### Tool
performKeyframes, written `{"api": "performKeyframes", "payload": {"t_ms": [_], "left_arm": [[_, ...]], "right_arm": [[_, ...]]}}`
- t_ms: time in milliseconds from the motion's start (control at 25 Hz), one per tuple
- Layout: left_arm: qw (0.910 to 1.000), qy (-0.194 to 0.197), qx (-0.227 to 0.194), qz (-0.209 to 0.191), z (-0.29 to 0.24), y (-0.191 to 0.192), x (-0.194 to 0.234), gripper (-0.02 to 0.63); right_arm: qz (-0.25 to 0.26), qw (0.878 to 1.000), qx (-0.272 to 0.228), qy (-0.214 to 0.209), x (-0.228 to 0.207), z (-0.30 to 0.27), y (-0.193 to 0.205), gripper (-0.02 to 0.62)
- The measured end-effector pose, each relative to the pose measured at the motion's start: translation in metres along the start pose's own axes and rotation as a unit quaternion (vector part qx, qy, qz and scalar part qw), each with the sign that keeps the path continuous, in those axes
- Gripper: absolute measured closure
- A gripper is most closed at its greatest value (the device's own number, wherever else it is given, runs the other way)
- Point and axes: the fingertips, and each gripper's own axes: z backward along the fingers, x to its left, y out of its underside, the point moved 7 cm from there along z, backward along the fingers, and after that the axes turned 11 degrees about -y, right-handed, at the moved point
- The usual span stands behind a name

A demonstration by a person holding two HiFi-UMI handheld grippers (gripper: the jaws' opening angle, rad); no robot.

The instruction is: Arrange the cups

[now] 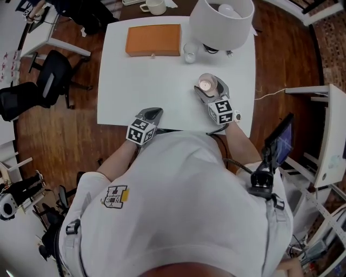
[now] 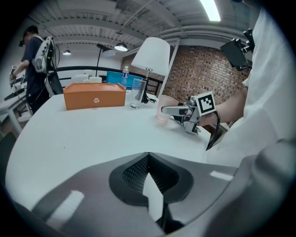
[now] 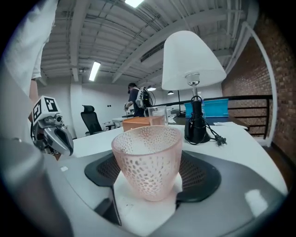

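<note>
Right claw, head view: I saw the right gripper (image 1: 210,91) with its jaws set wide around a pink cup (image 1: 205,83), mouth up, over the near right part of the white table (image 1: 146,81).
Left claw, head view: the left gripper (image 1: 152,113) sat at the table's near edge, well apart from the cup.
Other cups, head view: a clear glass (image 1: 190,52) stood by the lamp (image 1: 221,21), beside an orange box (image 1: 153,40); a white mug (image 1: 154,6) stood beyond.
Left claw, left gripper view: the left gripper (image 2: 150,178) had its jaws together with nothing between them.
Cup, left gripper view: the cup (image 2: 164,109) stood upright in the right gripper (image 2: 178,110); I could not tell whether its base touched the table.
Right claw, right gripper view: the right gripper (image 3: 148,185) had both pads against the cup (image 3: 147,157) low on its wall, so it was gripped.
Cup looks, right gripper view: pale pink, translucent, tapering to a narrow base, with a pebbled honeycomb surface.
Handling, my judgement: it looked light, stiff and thin-walled, likely breakable. The texture should help the pads. I judged the lower wall the best hold, squeezed gently.
</note>
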Motion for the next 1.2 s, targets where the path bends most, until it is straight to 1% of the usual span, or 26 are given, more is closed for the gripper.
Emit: {"api": "performKeyframes", "payload": {"t_ms": [80,200,320,480,600,880,1040,1200], "left_arm": [[1.0,-0.006,0.004,0.006,0.004,0.002,0.003,0.606],[0.9999,-0.008,0.007,0.011,0.011,0.007,0.003,0.606],[0.9999,-0.006,0.006,0.007,0.014,0.008,0.005,0.606],[1.0,-0.002,0.003,-0.002,0.019,0.011,0.014,0.606],[1.0,0.0,-0.003,-0.004,0.021,0.008,0.022,0.606],[0.9998,0.004,-0.02,-0.003,0.03,0.01,0.043,0.606],[0.9994,-0.006,-0.03,0.014,0.038,0.018,0.063,0.606],[0.9985,-0.017,-0.039,0.034,0.049,0.029,0.086,0.606]], "right_arm": [[0.004,1.0,0.0,0.012,0.0,-0.001,0.001,0.221],[0.006,1.0,0.002,0.019,0.003,-0.001,0.002,0.224],[0.006,1.0,0.002,0.023,0.003,0.0,0.001,0.224],[-0.008,0.999,0.008,0.035,0.007,-0.002,0.0,0.224],[-0.009,0.999,0.008,0.035,0.016,-0.01,-0.008,0.224],[0.031,0.999,-0.015,-0.002,0.052,-0.05,-0.054,0.224],[0.054,0.998,-0.031,-0.027,0.073,-0.083,-0.084,0.224],[0.082,0.995,-0.035,-0.048,0.092,-0.117,-0.112,0.224]]}}
